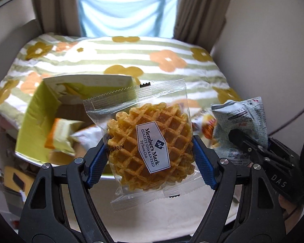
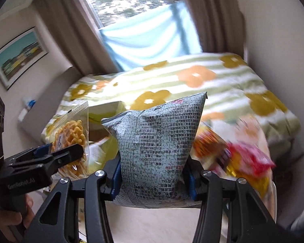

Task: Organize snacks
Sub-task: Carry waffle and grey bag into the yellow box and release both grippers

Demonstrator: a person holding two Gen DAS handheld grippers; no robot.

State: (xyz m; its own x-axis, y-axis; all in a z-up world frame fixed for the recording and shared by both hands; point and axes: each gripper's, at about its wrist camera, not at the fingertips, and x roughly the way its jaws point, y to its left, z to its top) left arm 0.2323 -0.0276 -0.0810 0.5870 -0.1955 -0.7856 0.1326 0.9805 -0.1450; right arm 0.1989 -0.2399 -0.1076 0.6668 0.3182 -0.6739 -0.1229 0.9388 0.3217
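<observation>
My left gripper is shut on a clear-wrapped waffle cookie, its blue pads pressing both sides of the packet, held in the air. My right gripper is shut on a puffy pale-green snack bag with printed text, also lifted. In the left wrist view that bag and the right gripper show at the right edge. In the right wrist view the waffle appears at the left in the left gripper. Behind the waffle stands an open green cardboard box with packets inside.
A bed with a striped flower-print cover lies beyond, under a window with brown curtains. More snack packets, red and orange, lie blurred to the right. A framed picture hangs on the left wall.
</observation>
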